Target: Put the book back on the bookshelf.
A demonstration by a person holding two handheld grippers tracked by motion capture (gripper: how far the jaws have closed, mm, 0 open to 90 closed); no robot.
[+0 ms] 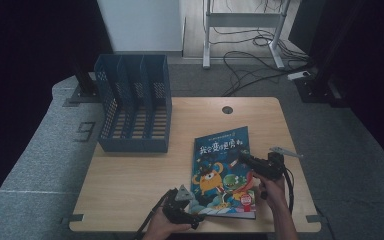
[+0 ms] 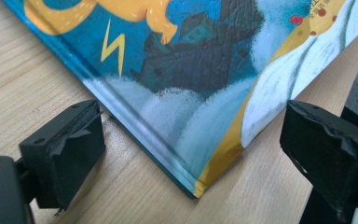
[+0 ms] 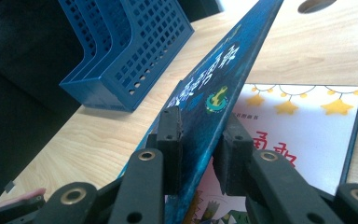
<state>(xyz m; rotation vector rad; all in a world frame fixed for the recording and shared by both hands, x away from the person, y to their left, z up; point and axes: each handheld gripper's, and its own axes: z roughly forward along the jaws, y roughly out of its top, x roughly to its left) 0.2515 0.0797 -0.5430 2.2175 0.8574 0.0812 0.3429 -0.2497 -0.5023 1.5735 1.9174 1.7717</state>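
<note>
A picture book (image 1: 222,170) with a blue cartoon cover lies at the front right of the wooden table (image 1: 130,175). My right gripper (image 1: 243,158) comes in over its right edge. In the right gripper view my right gripper (image 3: 200,144) is shut on the front cover (image 3: 223,79), which is raised at an angle above a white inside page (image 3: 298,126) with stars. My left gripper (image 1: 195,214) sits at the book's near left corner. In the left gripper view my left gripper (image 2: 193,140) is open, its jaws wide apart on either side of that book (image 2: 191,60) corner, touching nothing.
A blue three-slot file rack (image 1: 135,105) stands at the back left of the table; it also appears as the file rack (image 3: 130,51) beyond the raised cover. A cable hole (image 1: 227,109) sits near the table's far edge. Behind the table is a desk frame (image 1: 242,20) with loose cables on the floor.
</note>
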